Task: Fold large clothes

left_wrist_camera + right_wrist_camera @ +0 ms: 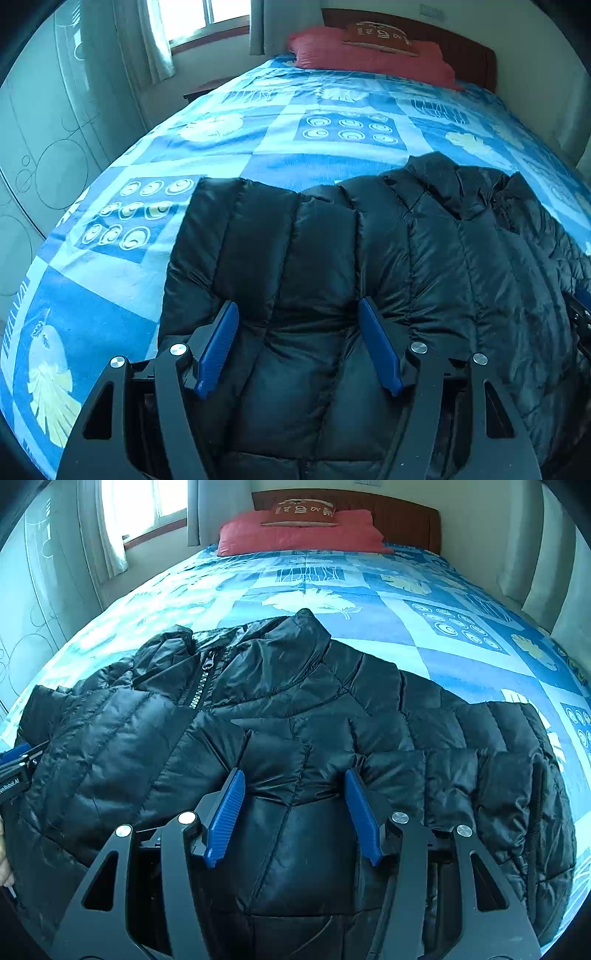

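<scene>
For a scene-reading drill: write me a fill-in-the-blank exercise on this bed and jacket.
1. The puffer jacket lying on the bed is ____ in colour.
2. The pillow at the headboard is ____.
3. The bedspread is patterned mainly in ____.
4. The jacket's zipper at the collar is ____.

Missing words: black; red; blue; closed

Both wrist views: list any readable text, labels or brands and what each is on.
Nothing reads cleanly.
Brown cushion on the red pillow: pale printed characters, too blurred to quote.
Left gripper body, at the right view's edge: small white lettering, too small and cut off.
Bedsheet: block-letter-like pattern panels, not legible.
Black puffer jacket: no label visible.
</scene>
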Demonstrator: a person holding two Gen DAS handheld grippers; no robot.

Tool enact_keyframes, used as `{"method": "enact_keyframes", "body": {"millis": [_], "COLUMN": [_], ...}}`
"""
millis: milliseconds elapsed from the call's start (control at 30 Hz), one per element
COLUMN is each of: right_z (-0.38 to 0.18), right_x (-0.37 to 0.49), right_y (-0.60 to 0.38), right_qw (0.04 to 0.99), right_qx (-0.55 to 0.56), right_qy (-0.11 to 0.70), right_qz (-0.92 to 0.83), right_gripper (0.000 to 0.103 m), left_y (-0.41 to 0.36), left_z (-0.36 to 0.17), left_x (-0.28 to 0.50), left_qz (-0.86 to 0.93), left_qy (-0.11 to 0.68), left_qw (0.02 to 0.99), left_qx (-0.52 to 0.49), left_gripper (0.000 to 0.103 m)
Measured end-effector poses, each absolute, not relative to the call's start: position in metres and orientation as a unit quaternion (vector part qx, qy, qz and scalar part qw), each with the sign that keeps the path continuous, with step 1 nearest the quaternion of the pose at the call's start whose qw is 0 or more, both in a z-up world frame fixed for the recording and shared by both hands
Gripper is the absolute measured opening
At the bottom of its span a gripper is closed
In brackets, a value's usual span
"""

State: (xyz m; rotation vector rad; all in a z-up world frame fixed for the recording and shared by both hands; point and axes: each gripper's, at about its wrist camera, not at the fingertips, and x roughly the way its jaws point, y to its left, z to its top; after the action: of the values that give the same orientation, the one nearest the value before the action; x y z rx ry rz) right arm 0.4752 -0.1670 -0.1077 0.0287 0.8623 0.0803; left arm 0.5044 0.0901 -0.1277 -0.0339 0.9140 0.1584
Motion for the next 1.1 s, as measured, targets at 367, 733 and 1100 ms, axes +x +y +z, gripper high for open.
{"method": "enact_keyframes", "body": {"millis": [367,733,1100], "right_z": [-0.076,-0.102,-0.127], "right_x": [0.305,0.103,0.018], "right_y": [-0.261,-0.332,-0.320], "right_qw": [0.906,0.872,0.858], "right_qx": [0.066,0.144,0.185], "right_qy": [0.418,0.467,0.479], "right_qz": [0.019,-0.033,-0.008], "right_gripper": [0.062,0.062,0.062], "left_y": [0.164,0.212,0.186], "left_z": [-0.097,-0.130,-0.136], "left_x": [0.339,0.145,0.086], "left_qz": [0.040,0.014,-0.026], "left_qy": [0.436,0.479,0.481], "left_qw": [0.895,0.846,0.841], "left_qx": [-0.089,-0.233,-0.247], "left_gripper": [0.067,0.068,0.069]}}
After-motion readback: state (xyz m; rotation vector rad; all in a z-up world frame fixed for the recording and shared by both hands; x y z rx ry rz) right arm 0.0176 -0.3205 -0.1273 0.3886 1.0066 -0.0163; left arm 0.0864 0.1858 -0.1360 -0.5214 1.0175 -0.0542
